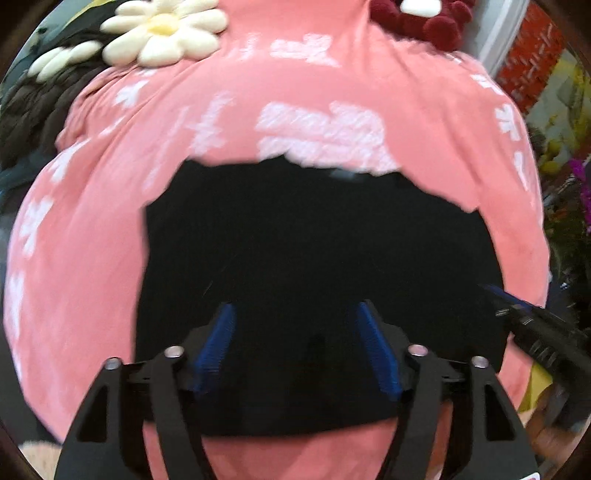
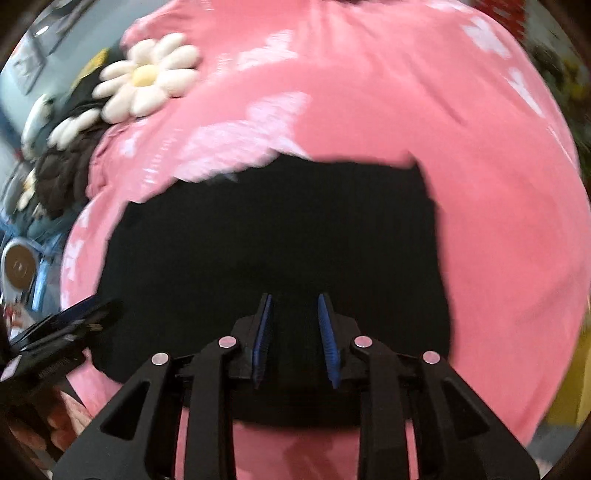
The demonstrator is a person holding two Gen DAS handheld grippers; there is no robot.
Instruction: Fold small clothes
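Observation:
A black folded garment (image 1: 314, 240) (image 2: 277, 229) lies flat on a pink cloth with white flower prints (image 1: 92, 240) (image 2: 498, 221). My left gripper (image 1: 295, 305) hovers over the garment's near part with its blue pads wide apart and nothing pinched between them. My right gripper (image 2: 294, 295) is above the garment's near edge; its pads stand a narrow gap apart, with no cloth visibly pressed between them. Each gripper shows in the other's view: the right one (image 1: 524, 317) at the garment's right edge, the left one (image 2: 74, 314) at its left edge.
A white daisy-shaped cushion (image 1: 166, 29) (image 2: 146, 77) and a dark knitted item (image 1: 33, 103) lie at the far left of the pink cloth. A dark red fluffy thing (image 1: 424, 22) sits at the far edge. Flowers and leaves (image 1: 576, 177) stand off to the right.

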